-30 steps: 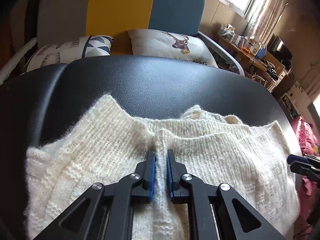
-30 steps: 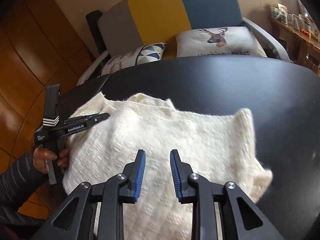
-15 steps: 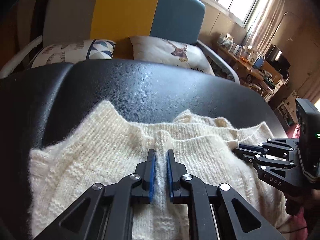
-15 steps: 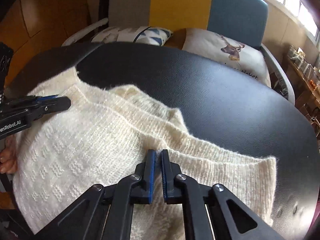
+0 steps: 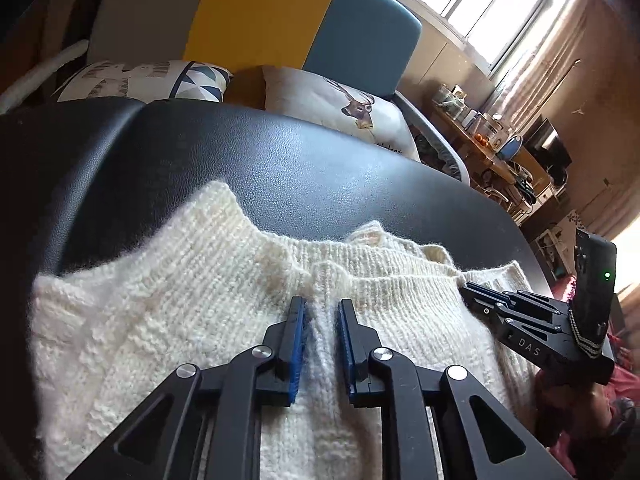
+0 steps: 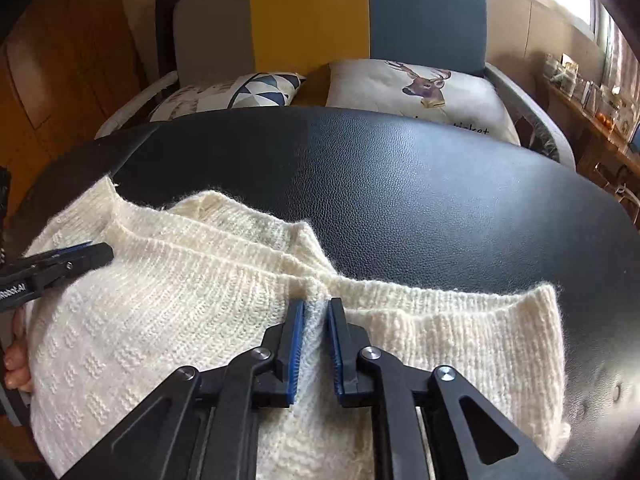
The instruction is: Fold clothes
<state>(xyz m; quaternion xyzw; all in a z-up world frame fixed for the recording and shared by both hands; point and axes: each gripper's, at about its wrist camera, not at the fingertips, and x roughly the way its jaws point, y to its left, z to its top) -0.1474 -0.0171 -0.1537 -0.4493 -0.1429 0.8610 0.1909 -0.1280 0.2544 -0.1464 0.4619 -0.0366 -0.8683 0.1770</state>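
My view is mostly filled by the black padded table (image 5: pixel 320 168), with a sofa (image 6: pixel 320 20) in grey, yellow and teal panels behind it at twelve o'clock. On the sofa seat I see a deer-print cushion (image 6: pixel 420 88) and, to its nine o'clock, a cushion with blue triangles (image 6: pixel 240 94).

The cream knit sweater (image 5: pixel 180 320) lies on the near part of the table, at six o'clock in both wrist views, with its ribbed edges bunched in layers toward the middle.

My left gripper (image 5: pixel 322 312) is clamped on a raised pinch of the sweater's knit; a ridge of fabric stands between its blue pads (image 5: pixel 298 344). In the right wrist view it enters from nine o'clock, and fingertips of the person's hand (image 6: pixel 16 364) show below it at the frame edge.

My right gripper (image 6: pixel 316 312) is likewise clenched on a fold of the sweater near the ribbed edge, with knit squeezed between its jaws. From the left wrist camera I see it at three o'clock, resting against the sweater's right edge.
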